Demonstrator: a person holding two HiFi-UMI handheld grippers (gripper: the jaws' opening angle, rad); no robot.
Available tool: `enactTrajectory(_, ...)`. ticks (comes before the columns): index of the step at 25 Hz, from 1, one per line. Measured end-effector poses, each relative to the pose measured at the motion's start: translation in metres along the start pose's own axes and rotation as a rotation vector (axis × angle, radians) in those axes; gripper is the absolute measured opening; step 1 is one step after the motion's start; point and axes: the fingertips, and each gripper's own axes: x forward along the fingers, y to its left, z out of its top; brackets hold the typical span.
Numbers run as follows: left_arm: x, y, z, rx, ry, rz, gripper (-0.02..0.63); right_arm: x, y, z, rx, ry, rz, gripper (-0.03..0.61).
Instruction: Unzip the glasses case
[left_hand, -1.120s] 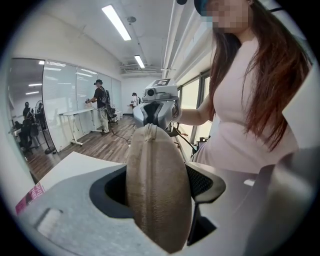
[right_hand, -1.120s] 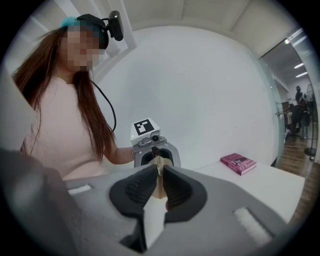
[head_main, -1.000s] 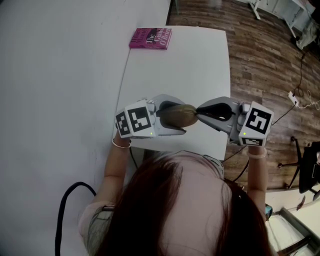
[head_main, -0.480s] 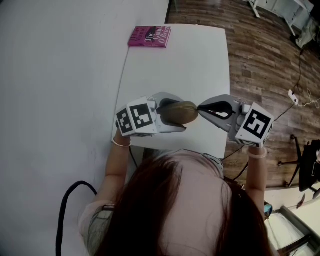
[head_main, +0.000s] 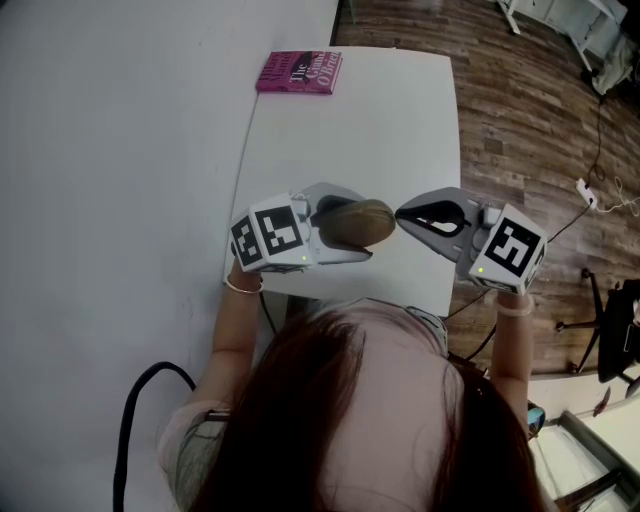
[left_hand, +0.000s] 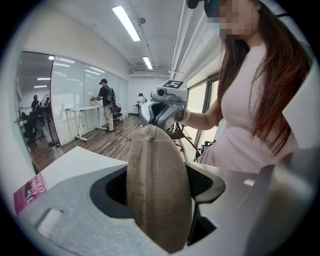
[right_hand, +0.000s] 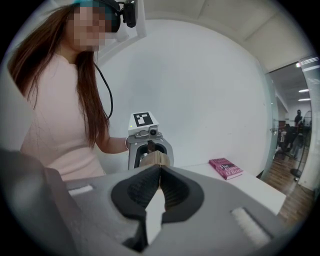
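A tan fabric glasses case (head_main: 355, 225) is held above the white table's near end, with my left gripper (head_main: 360, 228) shut around its middle. In the left gripper view the case (left_hand: 157, 190) stands on edge between the two jaws, its seam facing me. My right gripper (head_main: 398, 213) comes from the right, and its closed tips touch the case's right end. In the right gripper view the jaws (right_hand: 159, 167) are pressed together right at the case's tip (right_hand: 156, 159). The zipper pull itself is hidden between them.
A pink book (head_main: 300, 73) lies at the far left corner of the white table (head_main: 390, 120). A white wall runs along the left and wooden floor (head_main: 520, 120) lies to the right. People stand at desks (left_hand: 102, 107) far off in the room.
My right gripper has lifted slightly and turned a little at the case's end. The left gripper and the case have hardly moved, and the case looks the same.
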Motion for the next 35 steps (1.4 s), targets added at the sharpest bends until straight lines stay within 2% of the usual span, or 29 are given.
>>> enactTrajectory(14,-0.004,0.005,-0.007,-0.027,-0.025,0.035,0.318,0.006,-0.005,-0.019,0.084,-0.003,0.021,0.006)
enactTrajectory(20,-0.008,0.006,-0.005,-0.050,-0.070,0.037,0.318,0.007,-0.006,-0.024,0.109,-0.013,0.028,0.006)
enactTrajectory(29,-0.015,0.009,0.008,-0.103,-0.198,0.029,0.318,0.005,-0.008,-0.020,0.140,-0.057,0.029,0.006)
enactTrajectory(35,-0.016,0.011,0.008,-0.129,-0.216,0.029,0.318,0.005,-0.011,-0.019,0.148,-0.067,0.025,0.006)
